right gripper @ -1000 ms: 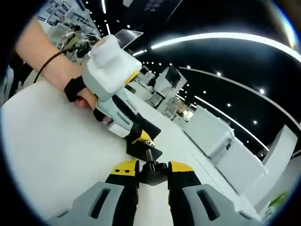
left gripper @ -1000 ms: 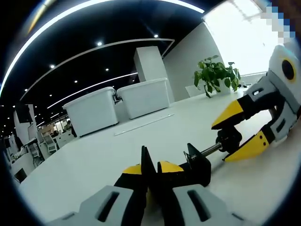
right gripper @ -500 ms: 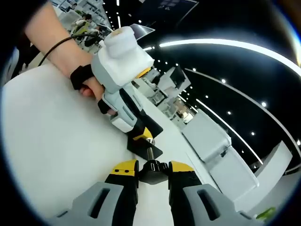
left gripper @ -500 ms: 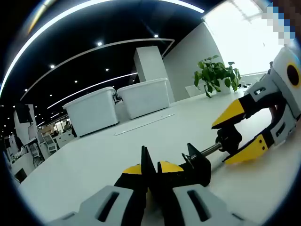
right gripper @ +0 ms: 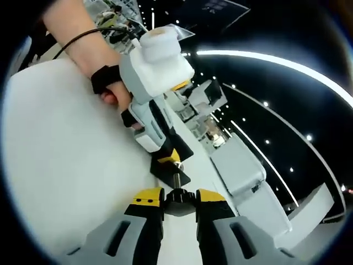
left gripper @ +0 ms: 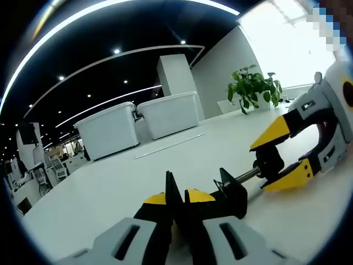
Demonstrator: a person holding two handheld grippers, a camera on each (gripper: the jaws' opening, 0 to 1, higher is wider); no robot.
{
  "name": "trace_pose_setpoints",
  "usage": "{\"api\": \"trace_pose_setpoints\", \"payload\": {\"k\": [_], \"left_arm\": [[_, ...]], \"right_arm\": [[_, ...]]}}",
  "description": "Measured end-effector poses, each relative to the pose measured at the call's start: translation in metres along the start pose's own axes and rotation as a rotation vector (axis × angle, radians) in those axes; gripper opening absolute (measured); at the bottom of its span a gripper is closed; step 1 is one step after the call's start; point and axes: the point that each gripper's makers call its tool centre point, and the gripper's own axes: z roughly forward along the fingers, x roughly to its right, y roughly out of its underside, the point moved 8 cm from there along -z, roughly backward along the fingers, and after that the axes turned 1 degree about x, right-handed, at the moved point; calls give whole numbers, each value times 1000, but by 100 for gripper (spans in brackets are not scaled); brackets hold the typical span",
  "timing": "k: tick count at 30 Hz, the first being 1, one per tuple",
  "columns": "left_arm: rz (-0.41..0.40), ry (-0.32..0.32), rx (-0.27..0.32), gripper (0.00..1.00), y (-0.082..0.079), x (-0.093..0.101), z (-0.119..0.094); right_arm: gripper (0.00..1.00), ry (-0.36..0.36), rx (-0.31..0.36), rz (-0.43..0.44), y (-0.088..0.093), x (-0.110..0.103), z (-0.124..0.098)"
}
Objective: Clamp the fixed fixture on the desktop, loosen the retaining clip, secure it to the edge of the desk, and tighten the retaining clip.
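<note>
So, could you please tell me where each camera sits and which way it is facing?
Left gripper view: rides on the left gripper, low over the white desk, facing the storage bins and plant; its jaws hold the black fixture.
Right gripper view: rides on the right gripper, facing back at the person's hand.
Shared: the fixture, its screw knob in the right gripper's jaws.

A white surface fills the lower frame. Two white bins sit mid-left, a potted plant upper right beside a bright window. A dark ceiling carries curved light strips and spotlights.
</note>
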Motion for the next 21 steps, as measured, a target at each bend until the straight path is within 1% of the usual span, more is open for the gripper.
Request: {"api": "trace_pose_setpoints", "payload": {"k": [2,3,4,5,8,12,13,16,17,18,19,20,21], "left_arm": [[0,0,0,9,0,0,0],[0,1,0,9,0,0,0],[1,2,1,9,0,0,0],[1,3,1,9,0,0,0],[1,5,2,9,0,1,0],[1,5,2,9,0,1,0],[2,5,2,9,0,1,0],[1,5,2,9,0,1,0],[0,6,2,9,0,1,0],[1,6,2,9,0,1,0],[1,5,2,9,0,1,0],[1,5,2,9,0,1,0],[1,4,2,9,0,1,0]], "right_arm": [[21,-5,-7,-49,-2,0,0],[21,-7,-7,-48,-2,-1,0],[22,-4,-8,-31,-1,1,1],[23,-8,8,27,-1,0,0],[31,-36,54,321,1,3,-5],[31,-19,115,691,5,12,-10],[31,-16,124,752,7,13,-10],[31,-27,132,979,16,14,-11],[31,-49,134,1078,19,13,-11],[31,-56,136,1160,22,13,-11],[29,-67,127,1215,27,14,-9],[28,-65,122,1241,30,16,-8],[27,-61,131,1269,32,18,-7]]}}
